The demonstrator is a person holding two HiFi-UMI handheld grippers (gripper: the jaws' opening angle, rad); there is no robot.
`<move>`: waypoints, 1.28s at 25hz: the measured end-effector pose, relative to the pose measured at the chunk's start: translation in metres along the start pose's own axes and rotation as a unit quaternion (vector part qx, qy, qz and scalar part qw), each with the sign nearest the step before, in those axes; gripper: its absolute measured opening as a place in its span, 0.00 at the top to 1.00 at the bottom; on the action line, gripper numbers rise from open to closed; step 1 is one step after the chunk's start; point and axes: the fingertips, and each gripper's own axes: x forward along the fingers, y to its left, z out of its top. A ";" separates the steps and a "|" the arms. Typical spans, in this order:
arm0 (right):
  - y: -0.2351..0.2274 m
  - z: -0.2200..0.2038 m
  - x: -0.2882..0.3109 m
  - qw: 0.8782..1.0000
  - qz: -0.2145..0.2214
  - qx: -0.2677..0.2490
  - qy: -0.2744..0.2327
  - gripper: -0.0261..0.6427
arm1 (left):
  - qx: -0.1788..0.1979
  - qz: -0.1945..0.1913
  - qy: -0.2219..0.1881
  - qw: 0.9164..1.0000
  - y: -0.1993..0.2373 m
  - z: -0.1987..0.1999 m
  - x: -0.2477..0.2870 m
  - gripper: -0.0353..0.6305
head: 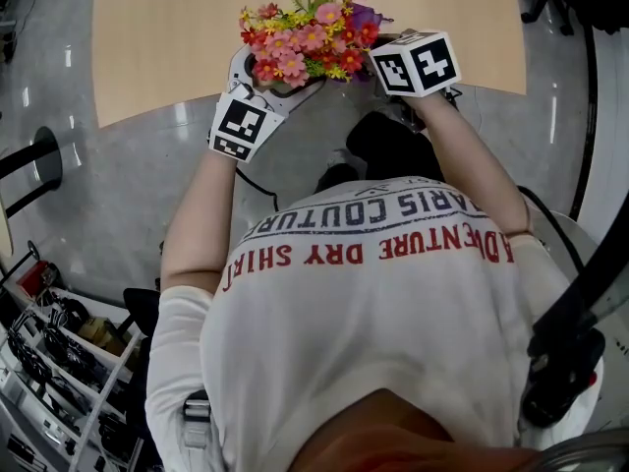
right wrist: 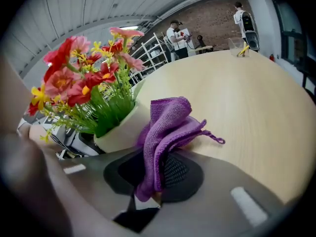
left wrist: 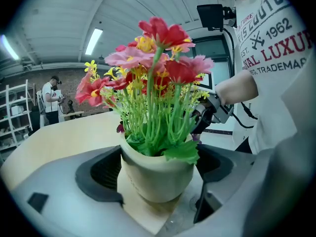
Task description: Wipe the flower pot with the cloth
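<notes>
A cream flower pot [left wrist: 157, 174] full of red, pink and yellow artificial flowers [head: 310, 29] stands near the edge of the wooden table [head: 167, 28]. My left gripper [left wrist: 158, 171] has a jaw on each side of the pot, with the pads against its wall. In my right gripper [right wrist: 160, 168], shut, is a bunched purple cloth [right wrist: 170, 122]. The cloth's upper folds rest against the side of the pot [right wrist: 121, 130]. From above, the right gripper's marker cube [head: 415, 64] sits just right of the flowers and hides its jaws.
The table's curved edge runs just under the pot, over grey floor [head: 118, 185]. Several people [right wrist: 176, 33] stand at the far side of the room by white shelves [right wrist: 148, 51]. A rack of tools [head: 59, 362] stands at the lower left of the head view.
</notes>
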 end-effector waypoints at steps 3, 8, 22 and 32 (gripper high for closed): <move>-0.002 0.000 -0.002 1.000 0.006 0.013 -0.005 0.86 | -0.007 0.015 0.000 1.000 0.002 -0.002 0.001 0.24; 0.001 0.002 -0.022 0.998 0.019 0.035 -0.046 0.86 | -0.058 0.071 -0.009 0.996 0.007 -0.001 -0.011 0.22; -0.005 -0.040 -0.078 0.985 0.003 0.112 -0.134 0.86 | -0.169 0.311 0.007 0.935 -0.004 -0.018 -0.006 0.20; -0.014 -0.059 -0.096 0.981 -0.003 0.122 -0.149 0.86 | -0.184 0.354 0.018 0.917 0.003 -0.013 0.012 0.26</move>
